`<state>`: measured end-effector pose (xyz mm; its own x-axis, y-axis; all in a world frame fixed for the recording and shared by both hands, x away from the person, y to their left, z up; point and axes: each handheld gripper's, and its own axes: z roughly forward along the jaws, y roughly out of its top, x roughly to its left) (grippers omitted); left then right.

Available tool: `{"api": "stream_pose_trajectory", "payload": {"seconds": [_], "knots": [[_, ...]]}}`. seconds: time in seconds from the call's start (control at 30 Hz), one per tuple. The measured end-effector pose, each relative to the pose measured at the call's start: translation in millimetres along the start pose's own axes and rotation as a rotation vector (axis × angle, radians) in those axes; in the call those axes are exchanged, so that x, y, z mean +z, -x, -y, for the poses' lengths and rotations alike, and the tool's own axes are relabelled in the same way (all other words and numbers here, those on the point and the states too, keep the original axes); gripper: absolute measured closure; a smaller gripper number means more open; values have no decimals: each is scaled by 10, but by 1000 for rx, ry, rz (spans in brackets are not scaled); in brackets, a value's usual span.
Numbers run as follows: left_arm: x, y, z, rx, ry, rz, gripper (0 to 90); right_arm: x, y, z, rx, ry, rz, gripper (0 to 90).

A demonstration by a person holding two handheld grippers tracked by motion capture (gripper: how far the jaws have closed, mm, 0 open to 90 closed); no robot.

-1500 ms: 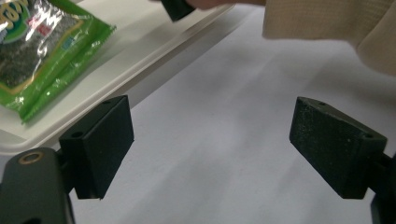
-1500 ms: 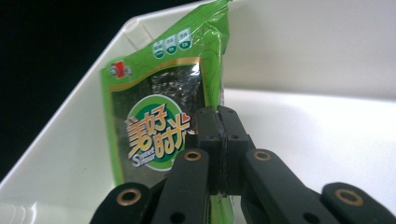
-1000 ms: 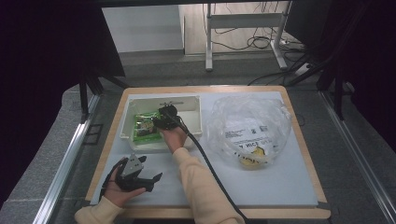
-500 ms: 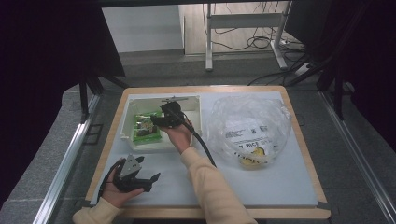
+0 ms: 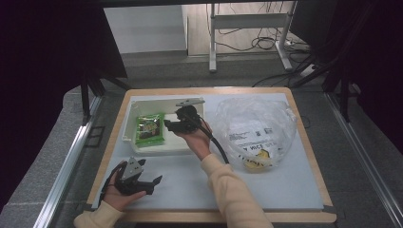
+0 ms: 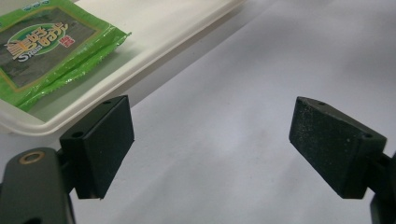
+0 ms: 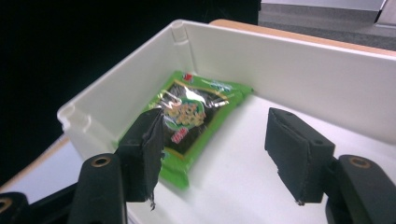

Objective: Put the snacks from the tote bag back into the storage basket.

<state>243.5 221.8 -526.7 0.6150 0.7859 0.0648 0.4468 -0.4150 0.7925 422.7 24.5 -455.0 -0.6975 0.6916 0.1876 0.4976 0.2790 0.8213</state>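
A pale grey mat [image 5: 266, 190] covers a wooden-edged table [image 5: 313, 156], which stands on a speckled grey floor with metal rails along both sides; beyond the far edge there is a white wall panel, a white metal frame [image 5: 247, 28] and loose black cables on the floor, with dark curtains at left and right. On the left part of the mat sits a white tray [image 5: 130, 116] with upright walls, and a green snack packet [image 5: 150, 129] lies flat on its floor near the left wall, label up, touched by nothing. To the right of the tray a crumpled clear plastic bag [image 5: 256, 126] with printed paper and something yellow inside takes up much of the mat's right half, close beside the right forearm and the black cable that trails from that hand. The right gripper [image 5: 172, 125] is held above the tray just to the right of the packet; its jaws have just been opening and stand spread with nothing between them, the packet lying beneath and beyond them in the right gripper view. The left gripper [image 5: 154, 183] rests on the mat near the front edge, in front of the tray, its jaws wide apart and empty over bare mat, with the tray's rim and the packet just beyond them.
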Motion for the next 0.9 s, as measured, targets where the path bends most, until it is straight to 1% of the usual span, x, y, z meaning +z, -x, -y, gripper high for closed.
{"api": "stream_pose_trajectory", "payload": {"seconds": [0.03,0.2,0.4,0.5,0.63,0.67,0.77,0.9], "knots": [[5,3,1,-4,3,0,138,-35,8,17,-14,-3,1,376],[11,1,4,-2,-4,-2,138,-207,27,57,-53,3,-8,372],[24,4,9,-1,-9,-4,138,-506,96,143,-76,13,-18,367],[34,10,11,-4,-10,-4,138,-666,147,226,-87,13,-16,364],[40,17,9,-4,-16,-10,138,-873,209,355,-95,25,-6,360],[41,19,9,-4,-16,-11,138,-949,228,411,-101,25,-2,359],[45,25,9,-3,-15,-14,138,-1067,257,506,-113,28,6,357],[53,29,10,-3,-18,-16,138,-1274,297,668,-126,47,14,356]]}}
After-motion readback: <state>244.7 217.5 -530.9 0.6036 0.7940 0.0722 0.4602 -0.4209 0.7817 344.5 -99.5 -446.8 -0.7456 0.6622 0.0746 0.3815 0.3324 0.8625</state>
